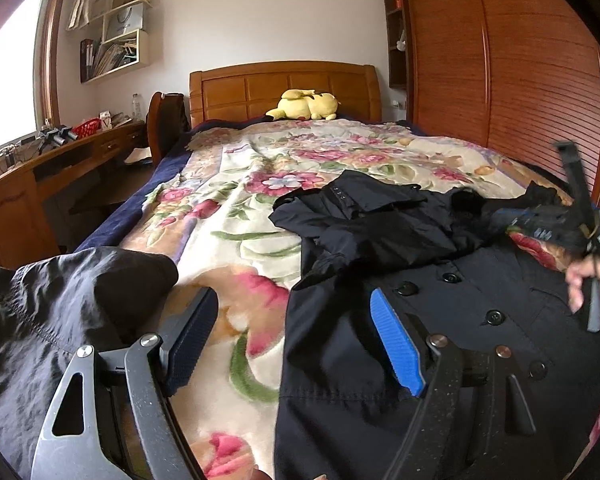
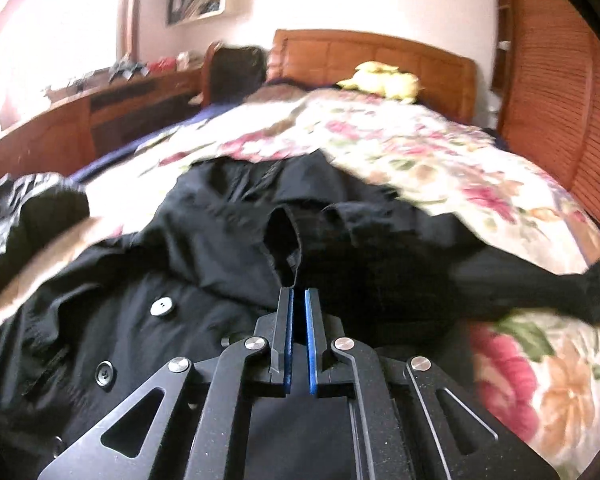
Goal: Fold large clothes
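Observation:
A dark navy buttoned coat (image 1: 440, 320) lies spread on the floral bed cover, its upper part bunched toward the headboard. My left gripper (image 1: 296, 312) is open and empty, low over the bed at the coat's left edge. My right gripper (image 2: 298, 292) is shut on a fold of the coat (image 2: 228, 240), near the bunched sleeve. It also shows blurred at the right of the left wrist view (image 1: 540, 220), gripping dark cloth. A second dark garment (image 1: 60, 304) lies at the bed's left edge.
The bed has a floral cover (image 1: 260, 184) and a wooden headboard (image 1: 284, 88) with a yellow plush toy (image 1: 304, 106). A wooden desk (image 1: 28, 184) stands on the left. A slatted wooden wardrobe (image 1: 520, 80) runs along the right.

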`<state>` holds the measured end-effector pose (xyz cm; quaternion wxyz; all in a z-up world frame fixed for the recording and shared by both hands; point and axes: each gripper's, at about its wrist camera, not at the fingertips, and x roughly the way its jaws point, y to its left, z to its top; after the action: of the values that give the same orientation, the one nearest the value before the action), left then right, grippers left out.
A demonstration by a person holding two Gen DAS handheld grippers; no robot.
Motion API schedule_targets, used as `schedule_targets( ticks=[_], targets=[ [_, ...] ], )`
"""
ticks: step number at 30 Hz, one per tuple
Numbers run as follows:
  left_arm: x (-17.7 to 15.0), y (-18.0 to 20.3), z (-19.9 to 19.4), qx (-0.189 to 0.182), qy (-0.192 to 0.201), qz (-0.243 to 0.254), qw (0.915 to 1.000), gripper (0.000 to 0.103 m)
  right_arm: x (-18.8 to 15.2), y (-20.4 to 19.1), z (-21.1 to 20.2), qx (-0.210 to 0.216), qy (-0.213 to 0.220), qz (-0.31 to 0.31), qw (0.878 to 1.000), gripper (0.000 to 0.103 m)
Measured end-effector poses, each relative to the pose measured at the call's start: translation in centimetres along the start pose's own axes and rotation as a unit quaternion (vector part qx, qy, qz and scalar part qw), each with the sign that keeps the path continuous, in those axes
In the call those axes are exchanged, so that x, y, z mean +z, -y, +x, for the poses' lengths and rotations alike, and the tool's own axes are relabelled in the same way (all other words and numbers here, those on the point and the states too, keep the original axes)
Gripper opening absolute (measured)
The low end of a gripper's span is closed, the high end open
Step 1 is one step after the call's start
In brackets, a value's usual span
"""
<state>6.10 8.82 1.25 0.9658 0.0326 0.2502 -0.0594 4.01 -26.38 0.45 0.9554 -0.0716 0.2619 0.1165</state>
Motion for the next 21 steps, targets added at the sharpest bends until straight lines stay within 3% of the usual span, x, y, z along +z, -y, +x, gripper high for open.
schedule_targets(
  ticks=[3, 6, 9, 12, 21],
  targets=[
    [0.2, 0.6, 0.1, -0.005, 0.0, -0.001, 1.0, 0.079, -0.5, 2.6, -1.6, -0.01, 0.013, 0.025, 1.0, 0.005],
    [0.5, 1.2, 0.4, -0.011, -0.005, -0.005, 0.9999, 0.079, -1.2, 3.4, -3.1, -0.052, 0.039, 0.032, 0.997, 0.005],
    [1.0, 1.9, 1.6, -0.016, -0.026, -0.015, 0.9994, 0.079, -1.9, 4.5, -3.4, -0.062, 0.054, 0.06, 0.995, 0.006],
    [2.0, 2.7, 3.4, -0.008, -0.05, -0.015, 0.9986, 0.079, -3.0, 6.0, -3.5, -0.053, 0.067, 0.095, 0.992, 0.017],
    [5.5, 4.9, 8.7, 0.019, -0.091, 0.013, 0.9956, 0.079, -2.6, 8.8, -5.5, -0.021, 0.044, 0.081, 0.996, 0.023]
  ],
)
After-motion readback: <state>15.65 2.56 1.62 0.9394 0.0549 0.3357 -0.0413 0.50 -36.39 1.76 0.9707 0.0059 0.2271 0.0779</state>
